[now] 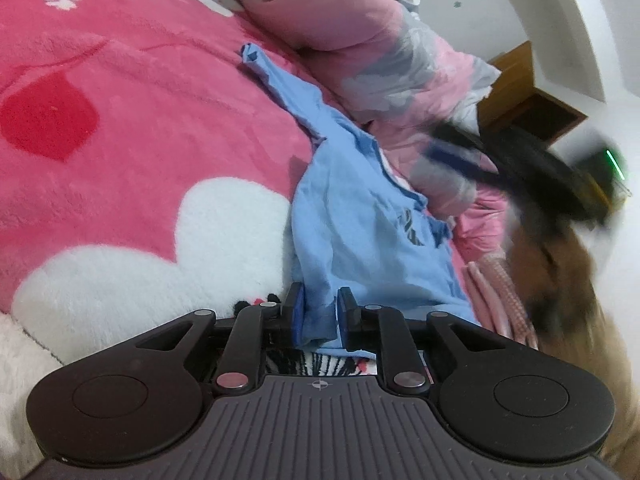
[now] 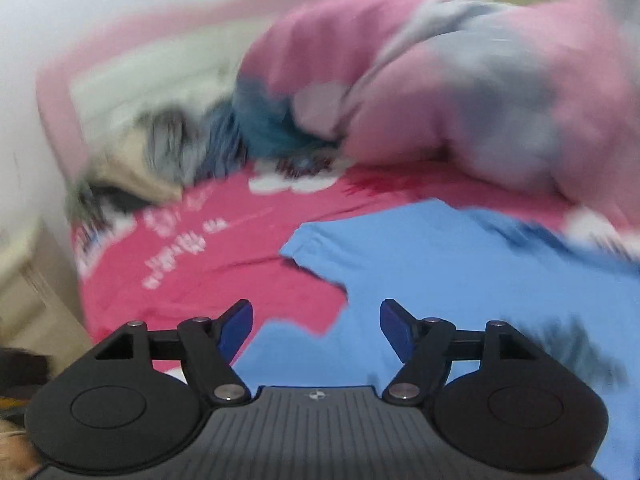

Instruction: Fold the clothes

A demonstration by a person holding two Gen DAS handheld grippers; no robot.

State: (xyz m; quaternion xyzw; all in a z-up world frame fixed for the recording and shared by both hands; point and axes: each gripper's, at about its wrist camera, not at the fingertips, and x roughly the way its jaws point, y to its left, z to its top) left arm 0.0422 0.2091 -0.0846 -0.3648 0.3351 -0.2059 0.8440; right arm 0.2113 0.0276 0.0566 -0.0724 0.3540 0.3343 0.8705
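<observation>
Blue shirt (image 1: 352,216) lies spread on the pink blanket (image 1: 120,128), just beside the rumpled pink quilt (image 1: 384,52). My left tongs (image 1: 320,312) are nearly closed, pinching its near hem. My right tongs (image 2: 316,328) hang wide apart w/ nothing between, above the shirt; view's blurred.

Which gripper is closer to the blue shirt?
Left. The left gripper has a fold of the blue shirt between its pads. The right gripper is open above the shirt, holding nothing.
</observation>
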